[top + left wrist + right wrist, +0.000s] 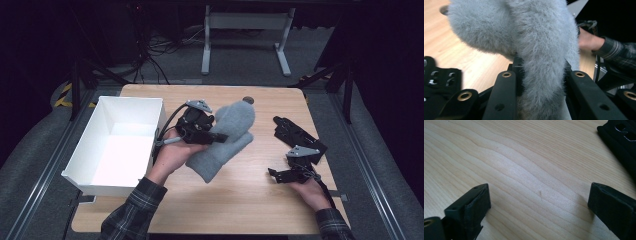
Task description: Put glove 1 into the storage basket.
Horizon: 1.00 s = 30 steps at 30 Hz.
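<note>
A fluffy grey mitten hangs lifted over the middle of the wooden table. My left gripper is shut on it from the left. In the left gripper view the two black jaws press into the mitten's narrow part, and my left gripper holds it clear of the wood. A black perforated glove lies flat at the right. My right gripper rests low near the front right, open, with bare wood between its fingers. The black glove's edge lies beyond it.
An open white box stands at the table's left side, beside my left hand. A round grommet hole sits near the far edge. Cables and a desk frame lie on the floor beyond.
</note>
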Tool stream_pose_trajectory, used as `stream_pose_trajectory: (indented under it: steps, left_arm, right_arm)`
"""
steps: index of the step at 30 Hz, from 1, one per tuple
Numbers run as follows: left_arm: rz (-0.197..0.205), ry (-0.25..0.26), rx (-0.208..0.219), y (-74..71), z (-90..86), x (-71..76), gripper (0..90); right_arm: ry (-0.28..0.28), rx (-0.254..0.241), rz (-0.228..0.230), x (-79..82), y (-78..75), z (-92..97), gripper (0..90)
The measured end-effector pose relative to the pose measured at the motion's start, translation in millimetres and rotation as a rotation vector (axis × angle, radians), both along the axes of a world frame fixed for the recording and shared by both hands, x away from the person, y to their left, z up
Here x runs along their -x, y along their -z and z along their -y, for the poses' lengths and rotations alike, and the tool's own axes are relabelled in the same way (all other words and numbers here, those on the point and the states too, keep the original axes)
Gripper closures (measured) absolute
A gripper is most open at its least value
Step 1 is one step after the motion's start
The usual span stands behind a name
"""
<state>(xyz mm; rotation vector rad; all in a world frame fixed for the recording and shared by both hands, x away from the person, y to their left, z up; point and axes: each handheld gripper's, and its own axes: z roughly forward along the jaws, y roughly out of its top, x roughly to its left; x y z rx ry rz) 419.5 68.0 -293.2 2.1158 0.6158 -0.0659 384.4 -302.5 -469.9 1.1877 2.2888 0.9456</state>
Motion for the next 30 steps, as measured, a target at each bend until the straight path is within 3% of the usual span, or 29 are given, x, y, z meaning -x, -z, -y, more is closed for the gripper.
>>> stream_pose_trajectory:
  steps: [4,14,27,30]
  left_arm:
    - [0.014,-0.023,0.0,-13.2,-13.3,-1.8,70.7]
    - [0.045,-0.118,0.0,-42.5,-66.9,-2.9,70.7]
    - [0.061,-0.279,0.02,-55.5,-152.4,4.7,70.7]
    - [0.065,-0.305,0.017,-56.9,-165.5,7.5,70.7]
  right_arm:
    - [0.0,0.0,0.0,-0.1,0.0,0.0,4.4]
    - [0.001,0.0,-0.001,-0.1,0.0,0.1,4.3]
    - [0.001,0.0,-0.001,-0.1,0.0,0.0,4.3]
    - [0.001,0.0,-0.001,-0.1,0.0,0.0,4.3]
